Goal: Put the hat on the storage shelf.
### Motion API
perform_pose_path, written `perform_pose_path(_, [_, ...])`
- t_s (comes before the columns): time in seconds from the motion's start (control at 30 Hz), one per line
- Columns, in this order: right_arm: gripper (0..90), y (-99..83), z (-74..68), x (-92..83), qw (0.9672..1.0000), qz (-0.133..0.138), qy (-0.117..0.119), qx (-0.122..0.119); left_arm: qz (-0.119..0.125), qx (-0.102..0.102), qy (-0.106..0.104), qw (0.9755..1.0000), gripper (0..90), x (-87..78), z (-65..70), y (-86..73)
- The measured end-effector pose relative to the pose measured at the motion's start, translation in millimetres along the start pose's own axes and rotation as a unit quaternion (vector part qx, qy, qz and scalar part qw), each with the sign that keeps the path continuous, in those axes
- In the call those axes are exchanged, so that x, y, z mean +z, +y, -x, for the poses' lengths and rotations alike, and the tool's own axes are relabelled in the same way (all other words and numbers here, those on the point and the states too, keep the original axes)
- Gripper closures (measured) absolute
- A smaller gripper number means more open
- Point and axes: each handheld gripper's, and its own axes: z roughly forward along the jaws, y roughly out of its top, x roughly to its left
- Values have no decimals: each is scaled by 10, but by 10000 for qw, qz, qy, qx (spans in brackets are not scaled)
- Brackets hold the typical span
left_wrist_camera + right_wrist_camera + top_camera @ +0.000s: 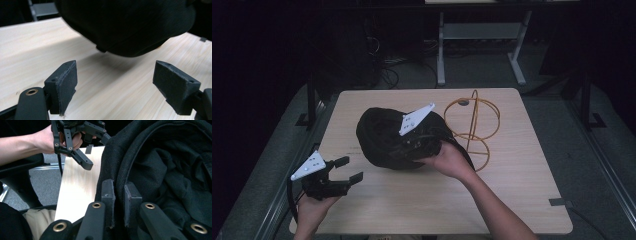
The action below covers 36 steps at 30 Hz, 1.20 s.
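Observation:
A black fabric hat (382, 135) hangs tilted just above the light wooden table (512, 190), with its inside turned toward my right hand. My right gripper (409, 147) is shut on the hat's rim; in the right gripper view its two pads (108, 192) pinch the black fabric edge (162, 170) between them. My left gripper (349, 169) hovers open near the table's front left corner, apart from the hat. In the left gripper view the jaws (115, 75) stand wide with nothing between them, and the hat (125, 22) hangs ahead above the tabletop (37, 45).
An orange wire stand (472, 125) rises on the table right behind the hat. A grey strip of tape (560, 202) sits at the table's right front edge. Metal desk legs (441, 50) and cables stand on the floor beyond the far edge.

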Motion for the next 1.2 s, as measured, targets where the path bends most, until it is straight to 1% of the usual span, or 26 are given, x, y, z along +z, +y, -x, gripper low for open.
perform_pose_path(0.2, [809, 80, -7, -54, 10000, 5, -13, -39, 194, 126, -250, 9994, 187, 38, 54, 175])
perform_pose_path(0.23, [809, 80, -7, -54, 10000, 5, -13, -39, 194, 126, -250, 9994, 187, 38, 54, 175])
perform_pose_path(0.27, [809, 100, -7, -70, 10000, 25, -15, -81, 214, 195, -309, 9991, 187, 64, 67, 231])
perform_pose_path(0.33, [808, 113, -16, -88, 10000, 54, 36, -27, 258, 221, -392, 9987, 187, 94, 75, 280])
perform_pose_path(0.37, [808, 115, -10, -95, 10000, 58, 35, -64, 266, 261, -411, 9985, 188, 109, 74, 302])
perform_pose_path(0.5, [808, 121, -20, -123, 9998, 121, 126, -12, 326, 229, -523, 9978, 182, 192, 73, 359])
perform_pose_path(0.57, [808, 123, -21, -128, 9998, 129, 149, -12, 321, 231, -527, 9978, 182, 219, 77, 368])
perform_pose_path(0.6, [808, 127, -23, -138, 9997, 142, 180, -5, 307, 250, -529, 9978, 182, 265, 86, 378])
perform_pose_path(0.7, [809, 134, -35, -150, 9995, 169, 272, 21, 373, 313, -528, 9974, 204, 308, 93, 385])
perform_pose_path(0.77, [809, 140, -42, -158, 9994, 158, 301, 1, 405, 358, -538, 9971, 242, 336, 97, 382])
perform_pose_path(0.83, [809, 149, -53, -164, 9993, 146, 331, -1, 439, 428, -564, 9965, 310, 356, 100, 380])
perform_pose_path(0.9, [809, 158, -50, -157, 9993, 123, 346, -74, 468, 481, -580, 9961, 370, 370, 101, 384])
perform_pose_path(0.93, [810, 164, -61, -154, 9993, 101, 356, -28, 483, 479, -580, 9960, 411, 377, 104, 389])
perform_pose_path(0.97, [811, 169, -65, -149, 9992, 93, 377, -45, 483, 479, -580, 9960, 439, 377, 104, 389])
perform_pose_path(1.0, [811, 172, -65, -143, 9992, 85, 387, -90, 475, 497, -582, 9959, 479, 388, 99, 401])
perform_pose_path(1.07, [812, 180, -79, -137, 9992, 97, 382, -75, 507, 526, -560, 9958, 582, 391, 99, 413])
perform_pose_path(1.13, [812, 178, -74, -136, 9992, 117, 367, -71, 531, 555, -546, 9955, 648, 397, 99, 429])
perform_pose_path(1.17, [812, 175, -72, -138, 9992, 124, 371, -57, 523, 594, -557, 9953, 696, 397, 106, 441])
perform_pose_path(1.2, [812, 171, -69, -141, 9992, 146, 378, -18, 498, 674, -555, 9949, 753, 395, 108, 450])
